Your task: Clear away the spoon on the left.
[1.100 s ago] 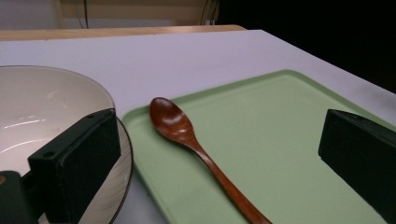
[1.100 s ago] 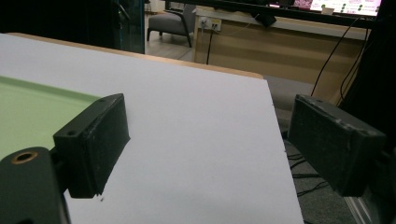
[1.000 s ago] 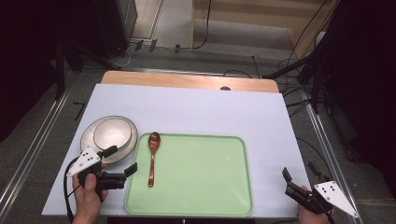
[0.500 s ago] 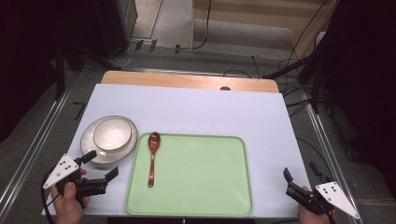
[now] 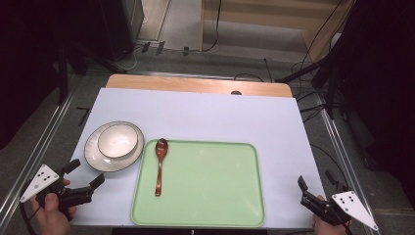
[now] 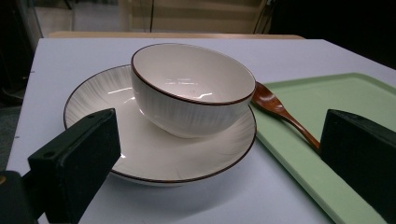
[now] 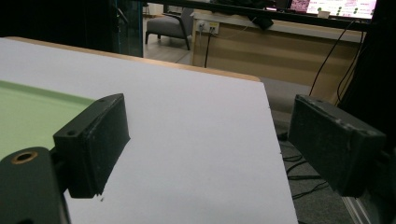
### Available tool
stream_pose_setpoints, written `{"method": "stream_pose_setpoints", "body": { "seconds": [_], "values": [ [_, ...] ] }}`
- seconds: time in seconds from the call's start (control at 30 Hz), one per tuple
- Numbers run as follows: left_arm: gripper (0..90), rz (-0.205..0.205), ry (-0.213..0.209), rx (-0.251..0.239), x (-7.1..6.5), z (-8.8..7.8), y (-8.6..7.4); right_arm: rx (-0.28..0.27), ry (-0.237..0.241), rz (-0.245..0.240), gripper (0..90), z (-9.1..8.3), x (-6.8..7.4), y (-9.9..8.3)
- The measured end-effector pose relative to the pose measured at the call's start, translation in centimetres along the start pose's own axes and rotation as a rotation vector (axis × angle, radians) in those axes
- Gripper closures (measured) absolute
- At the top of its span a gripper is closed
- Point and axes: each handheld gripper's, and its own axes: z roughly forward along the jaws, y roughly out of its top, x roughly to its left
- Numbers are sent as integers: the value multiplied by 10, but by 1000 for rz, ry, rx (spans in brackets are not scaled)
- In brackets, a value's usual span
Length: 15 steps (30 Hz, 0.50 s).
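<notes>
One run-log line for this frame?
left hand-held gripper: open, empty | right hand-held gripper: open, empty | bowl on plate | spoon on tray

Left gripper view: bowl (image 6: 192, 88) hides the spoon (image 6: 280, 112) bowl's near side; handle end goes behind the 3 o'clock jaw. Tray (image 6: 336, 140) cut off at 3–5 o'clock. High view: both hands cropped at 6 o'clock; bench (image 5: 205, 115) near edge partly out of frame.

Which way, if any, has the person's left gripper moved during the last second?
Yes: the left gripper has drawn back leftwards, away from the green plastic tray, past the white striped plate.
</notes>
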Motion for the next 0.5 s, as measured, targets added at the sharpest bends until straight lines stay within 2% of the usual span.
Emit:
{"method": "stream_pose_setpoints", "body": {
  "seconds": [0.17, 0.33, 0.5],
  "values": [
    [0, -14, 20, 8, 2, -1, 0, 0, 1, -3, 133, 0, 0, 0],
    [0, -34, 53, 19, 11, -3, -2, 3, 1, 3, 133, 0, 0, 0],
    [0, -37, 49, 12, 10, -3, -1, 3, 3, 1, 133, 1, 0, 0]
  ]
}}
